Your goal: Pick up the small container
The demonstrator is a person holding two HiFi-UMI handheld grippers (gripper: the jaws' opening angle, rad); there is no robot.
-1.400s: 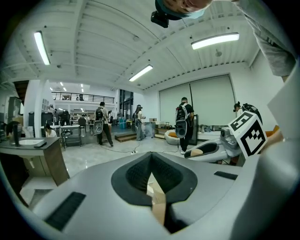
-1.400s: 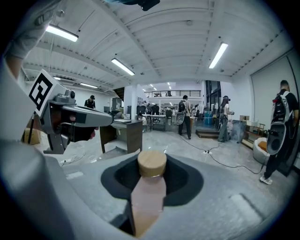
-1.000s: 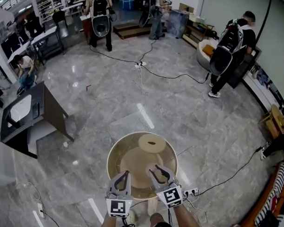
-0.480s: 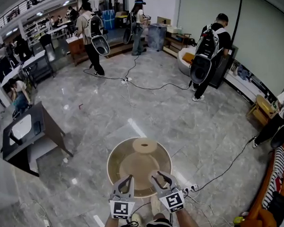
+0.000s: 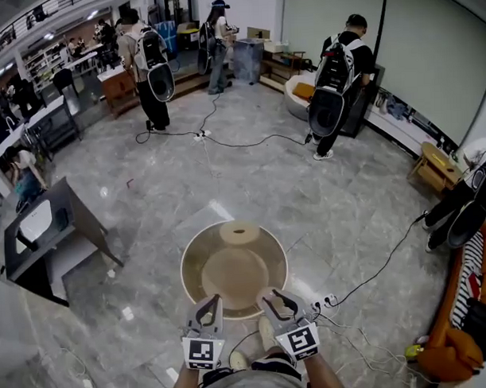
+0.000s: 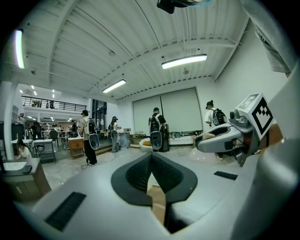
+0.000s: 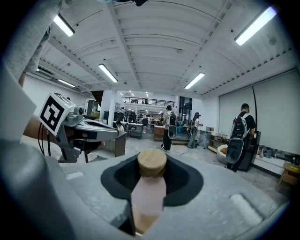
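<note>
The small container is a pale pink bottle with a round wooden lid. It stands upright between the jaws of my right gripper, which is shut on it. In the head view the right gripper hangs over the near edge of a round tan table. Beside it, the left gripper also reaches over that edge. In the left gripper view its jaws meet at the tips with nothing between them. A flat tan disc lies at the table's far edge.
Cables run across the grey marble floor, and a power strip lies right of the table. A dark desk stands at the left. Several people with backpacks stand further off. An orange sofa is at the right edge.
The head view has swung, so the room and table sit differently in frame. Both grippers stay side by side at the table's near edge, the right one still shut on the container.
</note>
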